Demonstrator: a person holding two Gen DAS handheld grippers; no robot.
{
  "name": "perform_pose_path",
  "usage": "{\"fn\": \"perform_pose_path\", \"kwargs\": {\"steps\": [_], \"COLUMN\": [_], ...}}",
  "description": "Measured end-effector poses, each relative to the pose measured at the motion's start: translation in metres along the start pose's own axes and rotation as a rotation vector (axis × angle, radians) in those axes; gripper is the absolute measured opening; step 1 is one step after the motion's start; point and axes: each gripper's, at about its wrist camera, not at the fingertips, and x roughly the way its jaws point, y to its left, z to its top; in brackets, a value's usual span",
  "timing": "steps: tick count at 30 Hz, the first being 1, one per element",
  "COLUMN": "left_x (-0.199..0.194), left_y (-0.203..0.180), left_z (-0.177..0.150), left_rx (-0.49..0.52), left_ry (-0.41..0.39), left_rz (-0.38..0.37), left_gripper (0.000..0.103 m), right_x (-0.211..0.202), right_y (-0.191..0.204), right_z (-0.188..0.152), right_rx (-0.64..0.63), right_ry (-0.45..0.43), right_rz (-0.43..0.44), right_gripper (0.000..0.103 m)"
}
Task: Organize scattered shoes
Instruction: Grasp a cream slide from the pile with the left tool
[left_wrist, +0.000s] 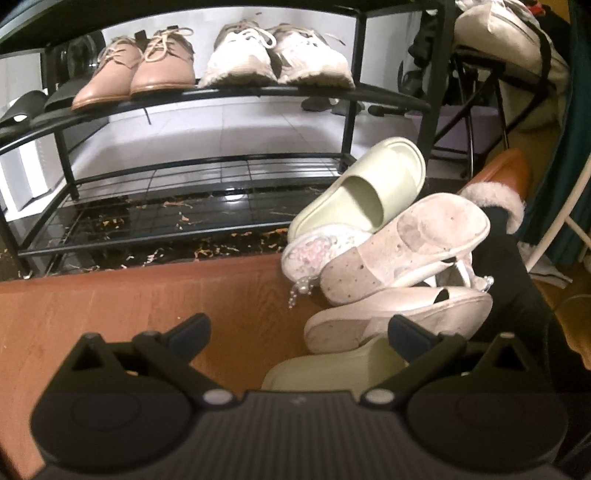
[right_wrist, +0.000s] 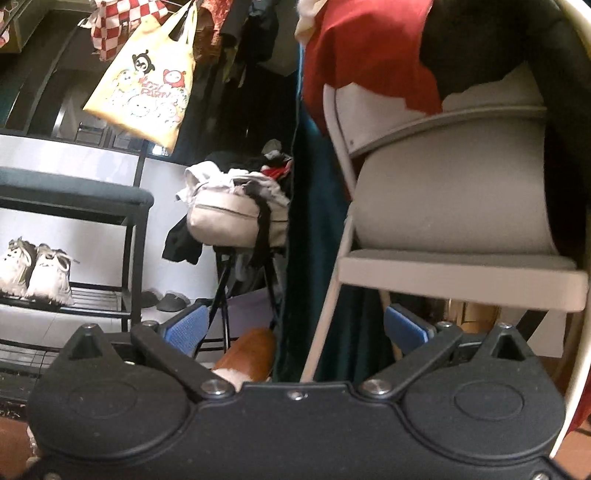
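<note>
A black rack (left_wrist: 207, 92) stands at the far side of the wooden floor (left_wrist: 110, 314), its long axis running left to right. On its middle shelf a tan pair (left_wrist: 136, 70) sits left of a white pair (left_wrist: 277, 59), all toes pointing toward the near side. The bottom wire shelf (left_wrist: 184, 199) holds no shoes. A grey chair (right_wrist: 454, 221) stands right of the rack.

Near the rack's right end lies a heap of shoes. A pale green slide (left_wrist: 362, 188) leans tilted, long axis running near-left to far-right. Just nearer, a white sandal (left_wrist: 406, 247) lies sole up on a similar slant, touching it. A brown fur-lined slipper (left_wrist: 498, 181) lies at the far right.

The left gripper (left_wrist: 299, 332) hovers above the heap's near edge, fingers wide, gripping nothing. The right gripper (right_wrist: 295, 328) hangs above the slipper, fingers wide and empty.
</note>
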Motion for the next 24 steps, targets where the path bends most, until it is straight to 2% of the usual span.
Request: {"fn": "perform_pose_path", "kwargs": {"steps": [5,10,14,24], "left_x": [0.009,0.017,0.025,0.033], "left_y": [-0.011,-0.021,-0.025,-0.027], "left_z": [0.002,0.008,0.011,-0.025], "left_rx": [0.042,0.079,0.08,0.192], "left_ry": [-0.02,-0.043,-0.049,0.002], "left_rz": [0.008,-0.023,-0.069,-0.226], "left_gripper": [0.102,0.102,0.102,0.102], "right_x": [0.008,0.016,0.017,0.023], "right_y": [0.013,0.022,0.024,0.023], "right_z": [-0.023,-0.028,-0.027,-0.027], "right_rx": [-0.011,0.028,0.022,0.04], "right_ry": [0.034,0.034,0.007,0.034], "right_rz": [0.0,0.018,0.037,0.05], "right_gripper": [0.103,0.103,0.103,0.103]}}
